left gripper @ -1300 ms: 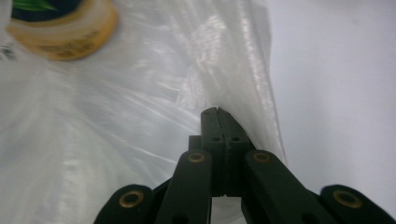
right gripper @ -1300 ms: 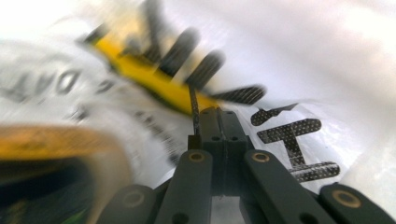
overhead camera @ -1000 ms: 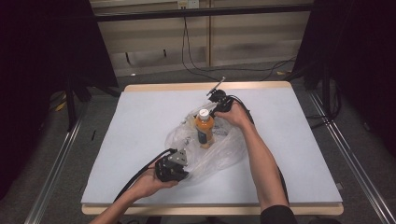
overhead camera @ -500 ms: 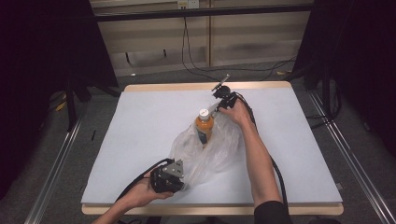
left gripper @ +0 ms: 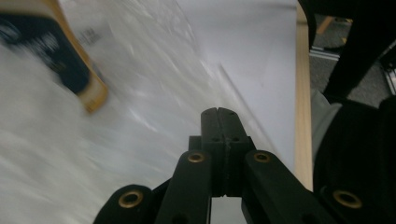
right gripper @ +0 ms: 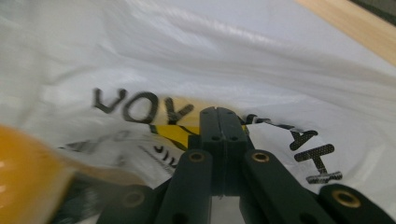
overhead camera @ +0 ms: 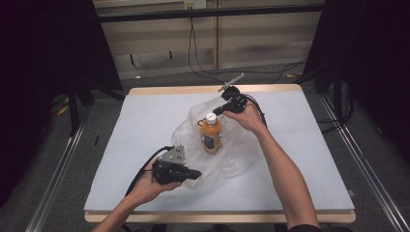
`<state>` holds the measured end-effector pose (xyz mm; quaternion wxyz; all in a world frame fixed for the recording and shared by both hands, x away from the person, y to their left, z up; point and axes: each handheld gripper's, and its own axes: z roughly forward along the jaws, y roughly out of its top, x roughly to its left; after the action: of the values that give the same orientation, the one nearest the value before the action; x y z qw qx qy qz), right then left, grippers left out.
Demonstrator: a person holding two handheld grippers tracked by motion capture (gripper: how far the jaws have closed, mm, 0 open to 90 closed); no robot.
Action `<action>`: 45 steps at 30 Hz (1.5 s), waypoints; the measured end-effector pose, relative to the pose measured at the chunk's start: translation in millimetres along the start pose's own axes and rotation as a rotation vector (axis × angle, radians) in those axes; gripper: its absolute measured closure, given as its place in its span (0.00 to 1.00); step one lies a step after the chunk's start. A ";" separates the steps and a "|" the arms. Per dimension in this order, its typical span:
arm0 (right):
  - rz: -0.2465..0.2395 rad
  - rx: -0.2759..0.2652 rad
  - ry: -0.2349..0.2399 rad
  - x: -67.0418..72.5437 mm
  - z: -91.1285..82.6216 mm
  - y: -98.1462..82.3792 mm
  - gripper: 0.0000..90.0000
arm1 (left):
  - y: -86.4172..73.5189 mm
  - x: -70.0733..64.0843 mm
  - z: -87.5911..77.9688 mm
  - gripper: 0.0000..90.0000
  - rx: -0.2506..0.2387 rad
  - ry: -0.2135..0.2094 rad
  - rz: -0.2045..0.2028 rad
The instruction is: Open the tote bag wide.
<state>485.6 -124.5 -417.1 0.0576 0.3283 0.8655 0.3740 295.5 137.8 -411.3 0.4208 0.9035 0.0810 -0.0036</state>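
Observation:
An orange drink bottle (overhead camera: 212, 135) with a white cap stands upright inside a clear plastic bag (overhead camera: 237, 157) in the middle of the white table (overhead camera: 140, 121). My left gripper (overhead camera: 197, 174) is at the bag's near left edge, jaws pressed together on the film. My right gripper (overhead camera: 216, 111) is shut on the bag's far edge, just beside the bottle cap, holding it raised. In the left gripper view the shut jaws (left gripper: 218, 112) point at blurred film (left gripper: 70, 163) and the bottle (left gripper: 70, 60). In the right gripper view the shut jaws (right gripper: 217, 111) face printed film (right gripper: 233, 56) and the bottle (right gripper: 28, 182).
The table has a pale wooden rim (overhead camera: 217, 216). Cables (overhead camera: 198, 58) trail on the floor behind it, and metal rails (overhead camera: 58, 169) run along both sides. Dark curtains close off the left and right.
Both hands have risen, lifting the bag's edges up around the bottle. The right gripper moved up and toward the far side; the bag now stands taller and more spread.

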 end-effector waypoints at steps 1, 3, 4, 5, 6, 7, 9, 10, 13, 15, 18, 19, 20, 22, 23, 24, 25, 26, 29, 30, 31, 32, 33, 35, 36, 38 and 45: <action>0.004 -0.009 0.012 1.7 -5.3 0.4 1.00 | 4.1 2.2 -1.6 1.00 -0.011 0.009 0.000; -0.014 -0.029 0.007 4.9 -14.5 0.7 1.00 | 11.5 10.5 -2.7 1.00 -0.015 0.032 -0.001; -0.021 -0.031 0.016 6.8 -18.7 0.7 1.00 | 14.4 15.3 -2.3 1.00 -0.016 0.059 -0.003; -0.025 -0.037 0.024 9.2 -21.7 0.2 1.00 | 17.0 21.4 -2.1 1.00 -0.021 0.073 -0.008; -0.032 -0.034 0.038 12.1 -23.3 -1.4 1.00 | 19.1 27.8 -1.2 1.00 -0.027 0.089 -0.021; -0.032 -0.034 0.038 12.1 -23.3 -1.4 1.00 | 19.1 27.8 -1.2 1.00 -0.027 0.089 -0.021; -0.070 0.005 0.049 25.6 -20.9 -14.9 1.00 | 18.9 49.1 10.9 1.00 0.017 0.146 -0.051; -0.072 0.015 0.048 27.7 -19.4 -19.7 1.00 | 16.6 56.3 16.9 1.00 0.050 0.178 -0.059; -0.065 0.058 0.038 31.2 -11.8 -42.3 1.00 | 2.9 79.2 33.2 1.00 0.109 0.206 -0.121; -0.050 0.073 0.051 29.8 -8.0 -58.2 1.00 | -7.2 92.7 40.1 1.00 0.139 0.228 -0.157; -0.046 0.085 0.046 27.0 -7.3 -71.2 1.00 | -14.5 101.8 41.7 1.00 0.169 0.236 -0.169; -0.050 0.104 0.028 24.3 -7.7 -82.7 1.00 | -23.4 106.9 43.7 1.00 0.171 0.239 -0.206; -0.042 0.108 0.031 24.3 -8.7 -86.0 1.00 | -23.4 106.9 43.7 1.00 0.171 0.239 -0.206; -0.045 0.112 0.025 23.5 -10.0 -90.2 1.00 | -33.0 109.7 43.3 1.00 0.155 0.248 -0.236; -0.047 0.114 0.023 23.1 -11.2 -94.5 1.00 | -38.0 112.8 39.2 1.00 0.142 0.240 -0.258; -0.047 0.130 0.027 21.8 -13.0 -100.8 1.00 | -40.0 115.5 35.9 1.00 0.155 0.247 -0.247; -0.037 0.119 0.027 21.2 -15.8 -103.8 1.00 | -41.4 117.9 33.2 1.00 0.163 0.248 -0.246; -0.031 0.113 0.020 19.0 -19.1 -107.4 1.00 | -44.8 120.7 30.6 1.00 0.140 0.253 -0.280; -0.033 0.118 0.004 15.8 -24.8 -112.1 1.00 | -48.5 122.2 27.0 1.00 0.134 0.254 -0.284; -0.032 0.114 0.004 13.7 -26.7 -114.3 1.00 | -49.0 121.3 26.7 1.00 0.127 0.259 -0.292; -0.027 0.113 0.003 12.9 -27.9 -115.5 1.00 | -50.2 121.3 25.5 1.00 0.129 0.257 -0.279; -0.026 0.111 0.002 11.0 -29.6 -116.9 1.00 | -50.4 120.2 25.3 1.00 0.130 0.258 -0.285; -0.029 0.112 -0.002 10.3 -30.9 -118.2 1.00 | -50.8 119.6 24.6 1.00 0.133 0.262 -0.281; -0.029 0.114 -0.001 11.4 -30.8 -117.8 1.00 | -50.8 119.3 25.1 1.00 0.127 0.263 -0.285; -0.035 0.110 -0.003 11.7 -30.1 -117.4 1.00 | -50.5 118.8 25.6 1.00 0.124 0.260 -0.289; -0.031 0.106 -0.001 12.6 -29.2 -116.9 1.00 | -49.3 117.3 27.1 1.00 0.116 0.253 -0.284; -0.026 -0.017 -0.001 22.4 -36.3 -107.7 1.00 | -41.9 107.2 12.0 1.00 -0.024 0.233 -0.267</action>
<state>399.1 -187.3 -461.6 0.0655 0.3167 0.8665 0.3803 395.8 170.5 -458.9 0.4151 0.8739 0.2486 0.0464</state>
